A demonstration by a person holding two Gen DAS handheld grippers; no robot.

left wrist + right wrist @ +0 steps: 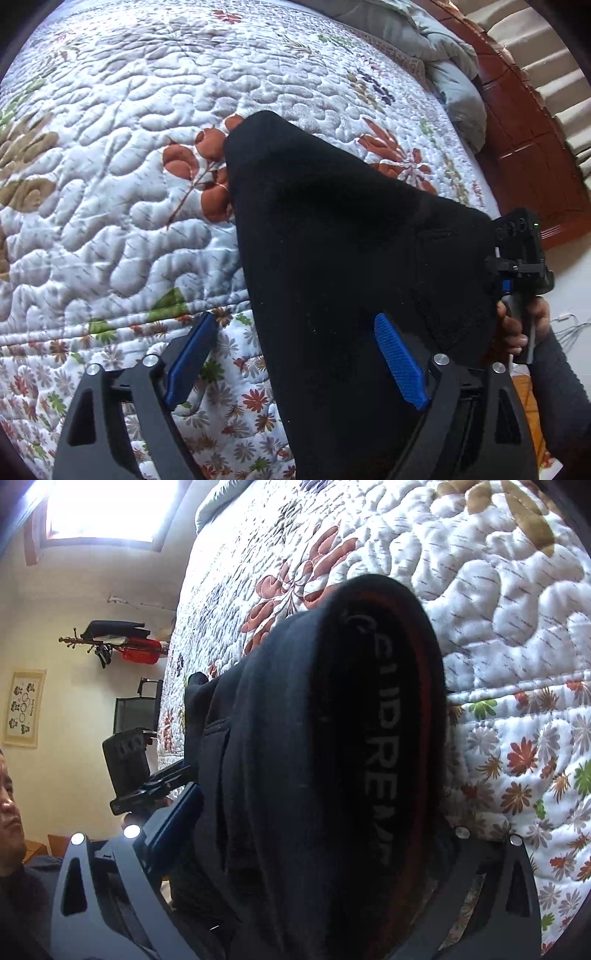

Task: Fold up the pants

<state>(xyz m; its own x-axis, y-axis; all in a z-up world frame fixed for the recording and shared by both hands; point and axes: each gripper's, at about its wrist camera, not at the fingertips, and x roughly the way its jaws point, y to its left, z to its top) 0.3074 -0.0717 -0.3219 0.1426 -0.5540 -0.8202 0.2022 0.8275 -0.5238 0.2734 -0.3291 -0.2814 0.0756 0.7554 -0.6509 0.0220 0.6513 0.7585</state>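
Observation:
The black pants (332, 258) lie over the quilted floral bedspread (129, 184), one end reaching toward the middle of the bed. My left gripper (295, 358) is open, its blue pads (400, 363) wide apart, with the pants' edge running between them. My right gripper shows at the far right of the left wrist view (517, 258), at the pants' other corner. In the right wrist view the pants' waistband (376, 738), with grey lettering, fills the space between the fingers of my right gripper (314, 819), bunched thick. Only its left pad (177, 819) shows; the right one is hidden by cloth.
A grey duvet (443, 55) is heaped at the head of the bed by the red-brown headboard (524, 140). The bedspread's flowered border (110, 369) hangs over the near edge. A wall with a coat rack (110, 642) and a picture (24, 709) stands beyond the bed.

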